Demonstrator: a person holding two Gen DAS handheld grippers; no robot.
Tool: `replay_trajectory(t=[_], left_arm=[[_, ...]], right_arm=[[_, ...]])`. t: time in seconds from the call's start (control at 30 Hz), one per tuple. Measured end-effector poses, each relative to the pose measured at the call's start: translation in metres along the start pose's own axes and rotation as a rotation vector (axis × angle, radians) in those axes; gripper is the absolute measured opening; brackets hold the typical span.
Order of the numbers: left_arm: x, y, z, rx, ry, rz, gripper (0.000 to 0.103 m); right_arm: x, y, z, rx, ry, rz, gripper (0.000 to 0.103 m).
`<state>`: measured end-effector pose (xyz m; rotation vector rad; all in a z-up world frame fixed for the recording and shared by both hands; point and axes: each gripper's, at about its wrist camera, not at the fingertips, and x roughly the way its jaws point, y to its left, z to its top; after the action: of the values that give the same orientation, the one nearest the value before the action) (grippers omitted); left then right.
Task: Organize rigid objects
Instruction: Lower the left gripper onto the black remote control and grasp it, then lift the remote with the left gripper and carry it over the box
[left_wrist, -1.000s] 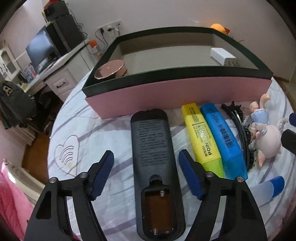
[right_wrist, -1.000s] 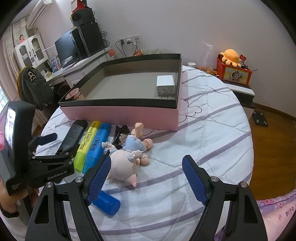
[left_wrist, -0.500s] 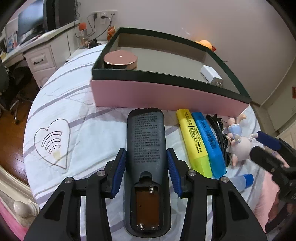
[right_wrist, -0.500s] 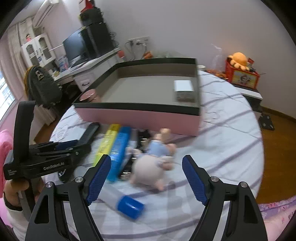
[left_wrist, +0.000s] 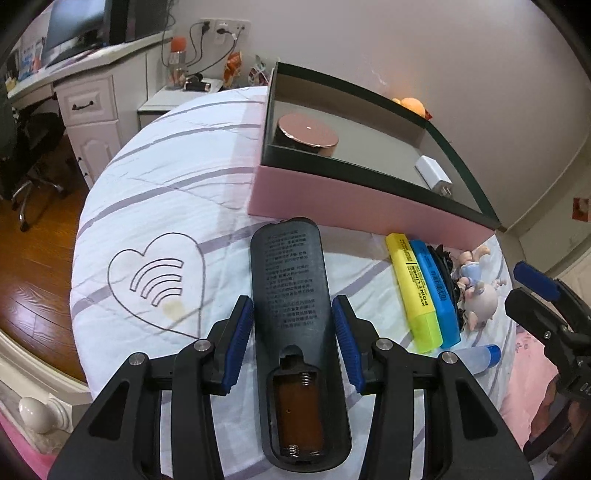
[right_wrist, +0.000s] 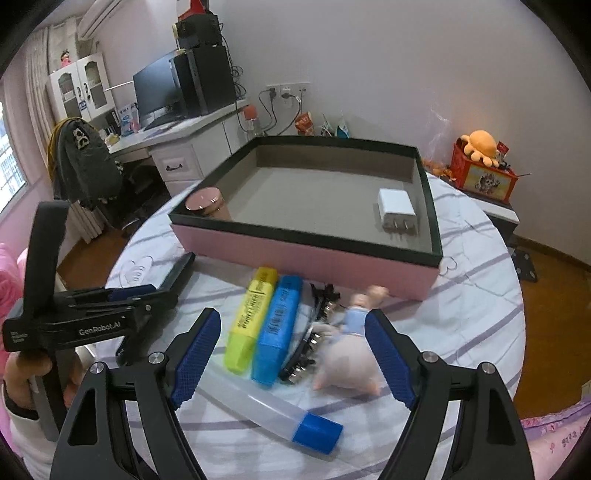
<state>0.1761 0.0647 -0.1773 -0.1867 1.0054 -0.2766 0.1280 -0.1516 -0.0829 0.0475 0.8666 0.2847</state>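
My left gripper (left_wrist: 291, 328) is shut on a black remote control (left_wrist: 291, 291) that lies face down, its empty battery bay toward me, lifted over the white bedspread. The pink box with a dark rim (left_wrist: 369, 192) stands just beyond it and holds a rose-gold round tin (left_wrist: 308, 134) and a white charger (left_wrist: 432, 175). My right gripper (right_wrist: 291, 358) is open above a yellow highlighter (right_wrist: 251, 317), a blue highlighter (right_wrist: 279, 328), a black hair clip (right_wrist: 310, 332), a pig doll (right_wrist: 349, 354) and a clear tube with a blue cap (right_wrist: 280, 413).
The round bed's edge (left_wrist: 79, 258) drops to wood floor on the left. A desk with monitor (right_wrist: 162, 92) and a chair with a dark jacket (right_wrist: 79, 158) stand at the back left. A red toy box (right_wrist: 484, 173) sits at the back right.
My left gripper closed on the remote, lifted it and swung left of the box corner. My right gripper moved left, over the highlighters and tube, and stayed open.
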Motion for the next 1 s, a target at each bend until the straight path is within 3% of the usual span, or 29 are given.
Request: replay_trajectory(t=[0.17,0.47,0.6,0.87,1.0], left_arm=[[-0.007,0.012,0.002,-0.027,-0.012,-0.05,0.048],[-0.019,0.035,0.002,-0.048,-0.04,-0.026,0.063],[-0.02,0.045,0.002,-0.036,-0.037,0.065,0.061],[-0.008,0.041,0.001,0.015,-0.009,0.088,0.064],[-0.002,0.026,-0.002,0.062,0.004,0.151,0.064]], right_arm=[[0.006,0.015,0.003,-0.028,0.012,0.012,0.082],[0.013,0.032,0.006,-0.059,0.033,0.027,0.082],[0.017,0.037,0.006,-0.068,0.043,0.031,0.082],[0.024,0.042,0.006,-0.077,0.065,0.033,0.082],[0.023,0.041,0.006,-0.078,0.067,0.031,0.082]])
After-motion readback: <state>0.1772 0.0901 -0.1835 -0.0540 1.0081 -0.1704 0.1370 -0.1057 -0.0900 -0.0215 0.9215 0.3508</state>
